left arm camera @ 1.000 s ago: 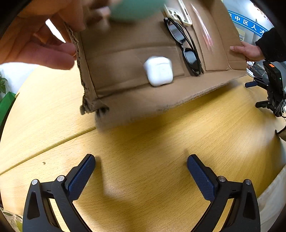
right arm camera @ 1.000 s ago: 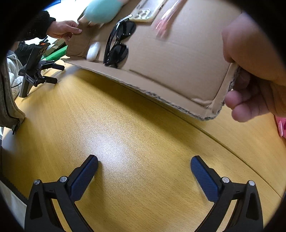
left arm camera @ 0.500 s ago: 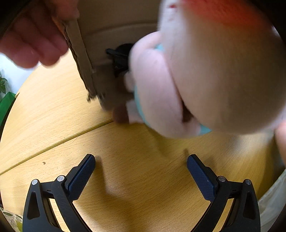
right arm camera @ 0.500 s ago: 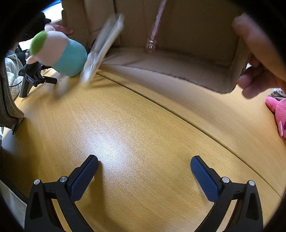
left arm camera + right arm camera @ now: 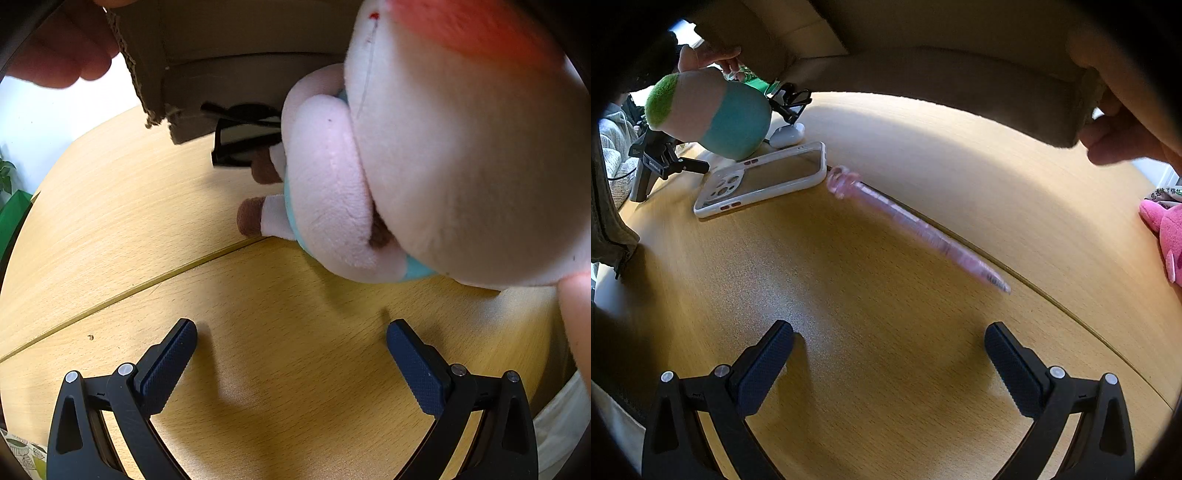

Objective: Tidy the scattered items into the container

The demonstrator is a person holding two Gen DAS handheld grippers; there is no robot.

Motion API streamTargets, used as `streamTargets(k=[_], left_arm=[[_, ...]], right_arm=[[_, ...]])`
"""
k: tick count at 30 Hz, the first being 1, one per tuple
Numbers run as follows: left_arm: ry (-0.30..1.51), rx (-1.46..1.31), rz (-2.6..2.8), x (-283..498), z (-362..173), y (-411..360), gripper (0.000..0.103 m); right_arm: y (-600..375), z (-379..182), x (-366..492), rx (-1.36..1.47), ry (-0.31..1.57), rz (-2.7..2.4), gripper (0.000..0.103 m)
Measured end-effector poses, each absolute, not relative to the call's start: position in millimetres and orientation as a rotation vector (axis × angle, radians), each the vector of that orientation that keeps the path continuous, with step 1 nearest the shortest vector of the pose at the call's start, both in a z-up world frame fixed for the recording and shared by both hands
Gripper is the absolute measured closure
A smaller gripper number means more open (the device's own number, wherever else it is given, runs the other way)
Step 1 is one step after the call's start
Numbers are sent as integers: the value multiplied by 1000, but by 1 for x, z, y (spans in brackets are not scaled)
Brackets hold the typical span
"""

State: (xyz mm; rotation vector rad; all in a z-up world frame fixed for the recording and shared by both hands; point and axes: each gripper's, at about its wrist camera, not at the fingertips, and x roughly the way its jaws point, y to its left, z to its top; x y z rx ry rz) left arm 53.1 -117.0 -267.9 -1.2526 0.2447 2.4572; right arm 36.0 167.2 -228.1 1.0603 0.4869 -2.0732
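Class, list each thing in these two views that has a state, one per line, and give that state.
left hand-held gripper: open, empty
right hand-held gripper: open, empty
cardboard box: held up, tipped
plush toy: on table
phone case: lying flat
pink pen: blurred, on table
sunglasses: folded, on table

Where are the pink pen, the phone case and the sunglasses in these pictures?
pink pen (image 5: 916,225): right wrist view, middle of its blurred barrel.
phone case (image 5: 764,177): right wrist view, centre of its clear back.
sunglasses (image 5: 243,142): left wrist view, on the dark lens showing beside the plush toy.
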Motion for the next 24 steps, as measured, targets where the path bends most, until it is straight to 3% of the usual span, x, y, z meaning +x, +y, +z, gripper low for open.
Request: streamTargets(k=[24], left_arm=[[244,-1254,2458,54,-268,-117,0]], right_arm=[[167,-228,36,1057,490,-2066,0]])
